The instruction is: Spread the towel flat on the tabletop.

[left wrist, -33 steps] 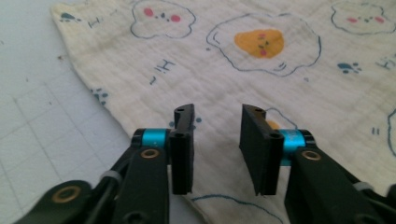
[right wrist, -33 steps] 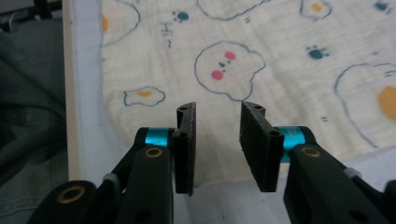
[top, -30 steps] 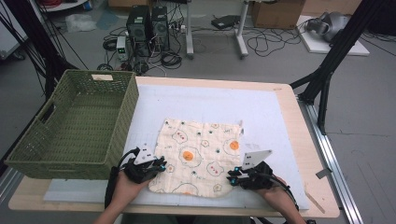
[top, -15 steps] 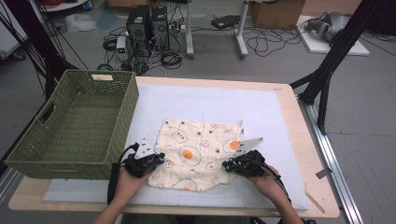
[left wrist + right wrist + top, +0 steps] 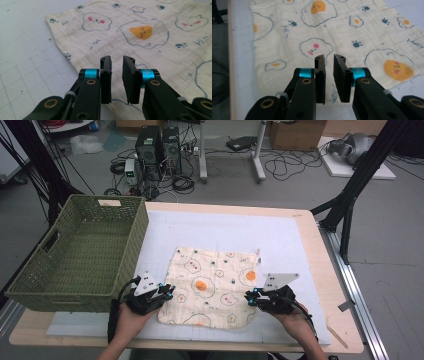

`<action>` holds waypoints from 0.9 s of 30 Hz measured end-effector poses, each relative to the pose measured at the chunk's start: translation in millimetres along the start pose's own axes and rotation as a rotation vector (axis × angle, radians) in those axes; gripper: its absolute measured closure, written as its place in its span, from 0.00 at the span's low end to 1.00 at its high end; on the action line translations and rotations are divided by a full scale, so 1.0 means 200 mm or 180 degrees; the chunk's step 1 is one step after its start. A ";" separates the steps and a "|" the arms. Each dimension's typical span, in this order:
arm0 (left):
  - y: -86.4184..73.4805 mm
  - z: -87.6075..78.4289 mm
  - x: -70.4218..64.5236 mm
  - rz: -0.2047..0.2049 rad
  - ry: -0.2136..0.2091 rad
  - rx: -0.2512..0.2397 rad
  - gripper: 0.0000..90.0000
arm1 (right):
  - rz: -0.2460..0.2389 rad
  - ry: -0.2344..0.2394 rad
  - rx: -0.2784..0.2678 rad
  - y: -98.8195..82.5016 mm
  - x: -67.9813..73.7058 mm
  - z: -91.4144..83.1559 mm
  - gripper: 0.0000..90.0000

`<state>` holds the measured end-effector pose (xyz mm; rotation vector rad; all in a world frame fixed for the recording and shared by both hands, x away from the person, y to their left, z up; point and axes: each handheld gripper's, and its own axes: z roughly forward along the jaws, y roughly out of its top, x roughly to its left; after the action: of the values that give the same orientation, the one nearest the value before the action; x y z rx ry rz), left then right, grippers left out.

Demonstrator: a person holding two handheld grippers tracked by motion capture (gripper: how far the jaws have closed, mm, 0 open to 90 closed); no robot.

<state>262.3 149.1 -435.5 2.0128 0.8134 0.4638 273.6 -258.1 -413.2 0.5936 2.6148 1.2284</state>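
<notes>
Both grippers have shifted a little since the earlier frames: the right gripper [image 5: 251, 296] has lifted slightly off the cloth's [image 5: 214, 285] near right corner, and the jaws of both have just been opening from a shut pinch. The left gripper [image 5: 167, 291] sits at the cloth's near left edge. In each gripper view the jaws stand a narrow gap apart with nothing clamped between them; the cloth lies flat beneath and beyond them.

That cloth, cream with fried-egg and paw prints, is spread on a pale gridded mat [image 5: 280, 235] covering a wooden table [image 5: 320, 250]. A green basket [image 5: 80, 250] stands just left of the cloth, on the table's left side. Beyond the table, past the cloth, the floor holds computer towers [image 5: 159, 145], tangled cables [image 5: 280, 167] and a cardboard box [image 5: 295, 132].

The high view gives the room and both hands; the left gripper view [image 5: 116, 70] shows the mat's grid lines and specks beside the cloth edge, and the right gripper view [image 5: 329, 66] shows the mat's near edge by the cloth.
</notes>
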 end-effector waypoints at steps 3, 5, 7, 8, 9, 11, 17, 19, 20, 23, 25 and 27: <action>-0.01 -0.02 -0.02 0.0045 -0.0040 0.0009 0.83 | -0.0031 0.0090 -0.0125 -0.03 0.05 -0.06 0.85; -0.01 -0.02 -0.04 0.0066 -0.0086 0.0028 0.82 | -0.0070 0.0160 -0.0163 -0.05 0.08 -0.08 0.82; -0.02 -0.02 -0.05 0.0093 -0.0112 0.0047 0.81 | -0.0127 0.0259 -0.0114 -0.06 0.11 -0.08 0.80; -0.03 -0.03 -0.05 0.0101 -0.0121 0.0055 0.81 | -0.0161 0.0257 -0.0057 -0.06 0.13 -0.07 0.80; -0.03 -0.03 -0.06 0.0104 -0.0130 0.0066 0.81 | -0.0186 0.0254 -0.0002 -0.06 0.14 -0.06 0.81; -0.04 -0.03 -0.06 0.0111 -0.0145 0.0098 0.81 | -0.0181 0.0243 0.0096 -0.07 0.14 -0.02 0.84; -0.07 -0.03 -0.06 0.0105 -0.0237 0.0178 0.81 | -0.0114 0.0187 0.0346 -0.05 0.09 0.10 0.92; -0.08 -0.03 -0.07 0.0119 -0.0270 0.0225 0.80 | -0.0088 0.0229 0.0384 -0.04 0.07 0.13 0.92; -0.08 -0.03 -0.07 0.0121 -0.0300 0.0260 0.79 | -0.0075 0.0241 0.0383 -0.04 0.07 0.14 0.90; -0.10 -0.02 -0.07 0.0129 -0.0345 0.0280 0.78 | 0.0014 0.0393 0.0346 -0.05 0.06 0.14 0.79; -0.10 -0.02 -0.07 0.0132 -0.0408 0.0290 0.86 | 0.0050 0.0408 0.0324 -0.07 0.06 0.14 0.81; -0.10 -0.02 -0.09 0.0156 -0.0419 0.0305 0.97 | 0.0018 0.0427 0.0334 -0.07 0.06 0.13 0.92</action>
<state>240.5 147.4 -449.8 2.1314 0.7185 0.3212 267.3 -242.4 -440.7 0.5547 2.8049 1.1768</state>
